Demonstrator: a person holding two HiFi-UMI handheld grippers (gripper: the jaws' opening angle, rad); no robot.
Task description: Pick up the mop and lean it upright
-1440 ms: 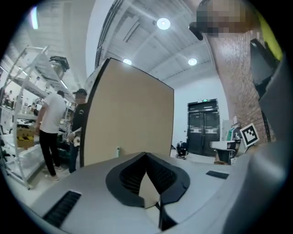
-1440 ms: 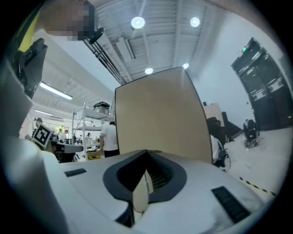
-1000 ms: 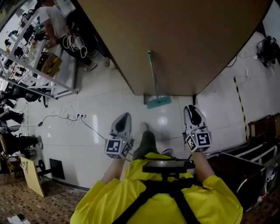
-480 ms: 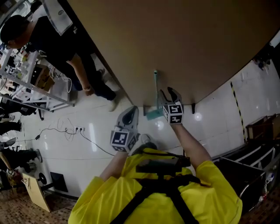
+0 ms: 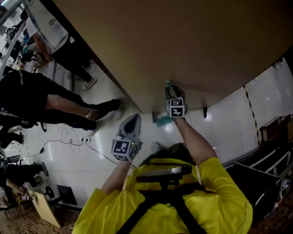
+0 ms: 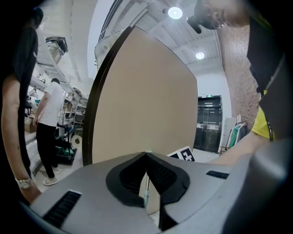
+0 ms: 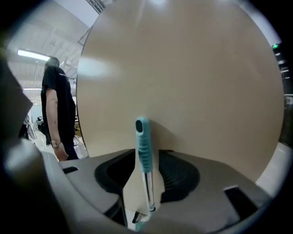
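Head view has the big tan board [image 5: 192,41] filling the top, with the mop [image 5: 162,121] leaning upright against it, teal head on the white floor [image 5: 114,151]. The right gripper [image 5: 172,91] has its jaws spread either side of the teal handle without pinching it. The left gripper [image 5: 132,119] hangs lower, its jaws pressed together and empty.

A workshop-like lab is suggested by stocked metal shelving [image 6: 77,107], a power strip [image 5: 84,139] trailed across white floor tiles [image 5: 238,109], and ceiling lights [image 6: 175,12].
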